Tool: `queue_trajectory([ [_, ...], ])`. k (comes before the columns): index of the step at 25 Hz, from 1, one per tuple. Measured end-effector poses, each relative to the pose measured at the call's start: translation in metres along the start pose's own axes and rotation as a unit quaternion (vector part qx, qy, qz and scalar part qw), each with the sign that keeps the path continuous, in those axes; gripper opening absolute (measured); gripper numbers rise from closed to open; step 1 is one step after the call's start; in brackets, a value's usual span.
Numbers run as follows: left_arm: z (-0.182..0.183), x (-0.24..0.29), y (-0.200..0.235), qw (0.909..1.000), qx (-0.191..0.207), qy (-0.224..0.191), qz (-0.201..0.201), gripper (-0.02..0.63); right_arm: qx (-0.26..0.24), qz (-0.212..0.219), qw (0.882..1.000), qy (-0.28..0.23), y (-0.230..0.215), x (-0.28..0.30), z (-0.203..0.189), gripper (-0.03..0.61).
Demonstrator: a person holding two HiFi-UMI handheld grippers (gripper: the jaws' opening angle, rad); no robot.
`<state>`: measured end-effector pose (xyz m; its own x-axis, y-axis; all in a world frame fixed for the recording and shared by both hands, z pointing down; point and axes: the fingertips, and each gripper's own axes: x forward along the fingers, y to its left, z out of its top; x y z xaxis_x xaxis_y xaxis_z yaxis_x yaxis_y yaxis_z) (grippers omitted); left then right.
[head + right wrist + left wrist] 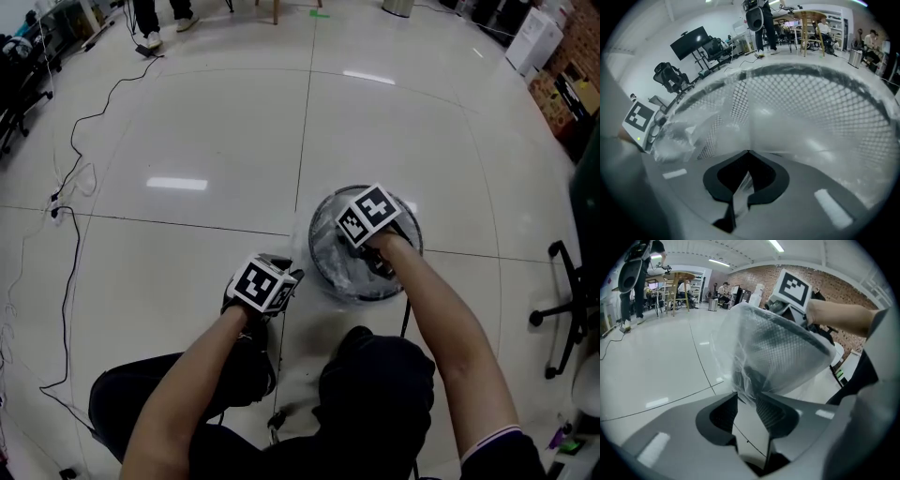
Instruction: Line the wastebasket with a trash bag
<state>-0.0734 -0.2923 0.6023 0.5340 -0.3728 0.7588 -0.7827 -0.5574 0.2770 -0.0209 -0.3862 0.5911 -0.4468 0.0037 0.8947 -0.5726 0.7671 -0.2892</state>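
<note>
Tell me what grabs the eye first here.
A round mesh basket stands on the white floor, right of centre in the head view, draped in a clear bag. The right gripper reaches into it, shut on a strip of bag. The left gripper sits beside its rim, jaws apart, with the bag's edge at their tips.

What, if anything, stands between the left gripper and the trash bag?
Nothing visible does. The left gripper has its jaws apart right at the loose edge of the trash bag, and only floor shows through the gap between them.
</note>
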Motion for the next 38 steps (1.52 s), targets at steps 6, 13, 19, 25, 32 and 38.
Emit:
queue_trajectory([
  [6,0.000,-0.005,0.004,0.9998,-0.012,-0.014,-0.005,0.130,0.007,-0.012,0.999,-0.042,-0.008,0.024,0.007,0.002],
  [13,0.001,-0.009,0.002,0.9997,-0.008,-0.021,-0.011,0.130,0.009,-0.018,0.996,-0.087,-0.010,0.030,0.018,0.002],
  [19,0.002,-0.020,0.008,0.9997,-0.008,-0.022,-0.001,0.130,0.009,-0.017,0.996,-0.085,-0.007,0.015,0.015,0.003],
  [25,0.012,-0.042,0.009,0.9993,0.012,-0.029,0.020,0.130,0.009,-0.024,0.995,-0.096,-0.002,-0.023,0.008,0.020],
  [32,0.047,-0.080,0.003,0.9964,0.049,-0.052,0.045,0.130,0.008,-0.048,0.988,-0.146,0.009,-0.087,0.012,0.018],
  [38,0.097,-0.119,-0.004,0.9908,0.077,-0.088,0.068,0.130,-0.005,-0.091,0.965,-0.247,0.023,-0.173,0.028,0.002],
])
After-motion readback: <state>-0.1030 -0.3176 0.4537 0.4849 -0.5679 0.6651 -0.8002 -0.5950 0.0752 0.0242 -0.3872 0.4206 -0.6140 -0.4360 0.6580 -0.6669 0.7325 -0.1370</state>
